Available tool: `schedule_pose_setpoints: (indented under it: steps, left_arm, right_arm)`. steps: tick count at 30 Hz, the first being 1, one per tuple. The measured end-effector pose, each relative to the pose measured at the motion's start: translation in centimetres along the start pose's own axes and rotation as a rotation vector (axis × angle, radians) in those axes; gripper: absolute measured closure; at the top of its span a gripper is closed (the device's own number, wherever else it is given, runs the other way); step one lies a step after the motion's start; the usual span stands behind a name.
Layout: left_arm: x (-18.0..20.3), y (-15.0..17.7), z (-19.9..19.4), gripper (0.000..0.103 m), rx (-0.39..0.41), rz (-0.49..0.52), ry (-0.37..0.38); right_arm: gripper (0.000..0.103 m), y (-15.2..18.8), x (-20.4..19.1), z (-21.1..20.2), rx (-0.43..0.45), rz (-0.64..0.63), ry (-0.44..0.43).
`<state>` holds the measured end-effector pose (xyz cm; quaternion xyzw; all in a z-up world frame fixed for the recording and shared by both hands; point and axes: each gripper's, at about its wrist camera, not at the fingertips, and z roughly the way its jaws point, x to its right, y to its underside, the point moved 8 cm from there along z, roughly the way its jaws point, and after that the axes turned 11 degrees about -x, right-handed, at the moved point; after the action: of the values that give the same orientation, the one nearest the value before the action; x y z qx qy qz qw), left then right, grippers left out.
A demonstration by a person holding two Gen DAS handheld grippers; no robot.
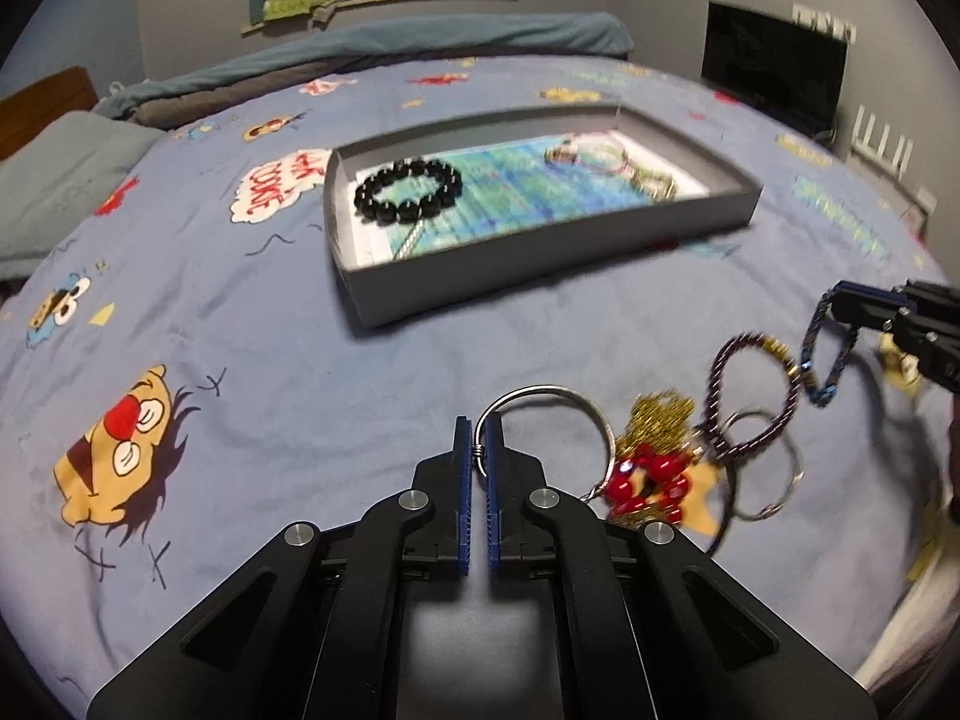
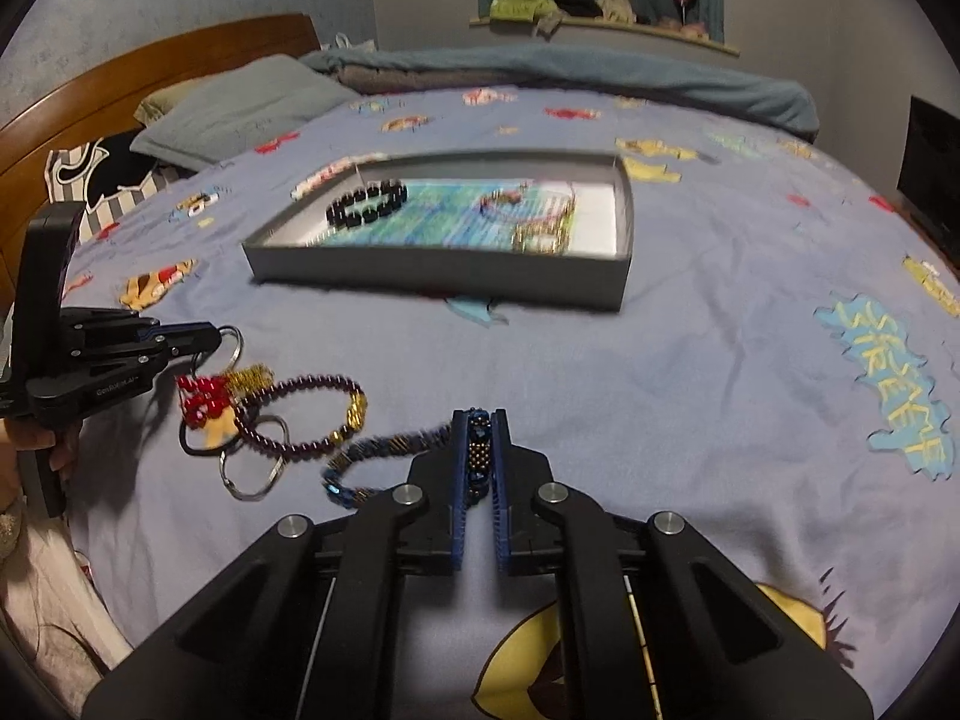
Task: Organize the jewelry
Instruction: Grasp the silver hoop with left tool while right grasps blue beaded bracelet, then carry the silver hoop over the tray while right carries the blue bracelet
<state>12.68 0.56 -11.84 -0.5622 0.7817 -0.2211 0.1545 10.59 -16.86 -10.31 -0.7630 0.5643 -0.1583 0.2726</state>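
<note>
The left gripper (image 1: 478, 441) has its fingers clamped on the silver ring (image 1: 543, 420), whose red bead charm (image 1: 651, 477) lies against the purple bead bracelet (image 1: 753, 402) at its 3 o'clock on the bed (image 1: 300, 372); lifting could drag that tangle along. Further right, the right gripper (image 2: 480, 450) pinches the blue beaded bracelet (image 2: 384, 462), which dangles and might snag the wall of the grey tray (image 2: 432, 273) at 12 o'clock.

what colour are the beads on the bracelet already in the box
Black, glossy round beads on the bracelet inside the grey box; clearest in the left wrist view.
</note>
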Motion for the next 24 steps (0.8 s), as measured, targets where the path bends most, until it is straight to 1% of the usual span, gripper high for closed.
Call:
schedule_pose_setpoints:
  steps: [4, 10, 14, 17, 19, 24]
  left_arm:
    - [0.1, -0.4, -1.2, 0.098, 0.046, -0.007, 0.008]
    - [-0.3, -1.1, -2.7, 0.098, 0.093, -0.039, 0.039]
    - [-1.1, -2.2, -3.8, 0.098, 0.125, -0.063, 0.054]
    - [-1.3, -3.7, -4.3, 0.098, 0.141, -0.070, 0.071]
    - [-1.4, -4.9, -4.5, 0.098, 0.148, -0.062, 0.065]
    - [-1.6, -9.1, -3.8, 0.098, 0.161, -0.052, 0.077]
  right_arm:
    - [0.096, -0.9, -0.3, -1.6, 0.069, -0.021, 0.031]
    - [0.096, -2.2, -0.2, -3.0, 0.111, -0.029, 0.059]
    - [0.096, -3.5, 0.0, -3.9, 0.138, -0.040, 0.088]
    - [0.096, -5.0, 0.2, -4.4, 0.161, -0.049, 0.101]
    - [0.096, -6.1, 0.5, -4.5, 0.171, -0.053, 0.107]
    - [0.096, -10.0, 1.8, -3.6, 0.187, -0.049, 0.123]
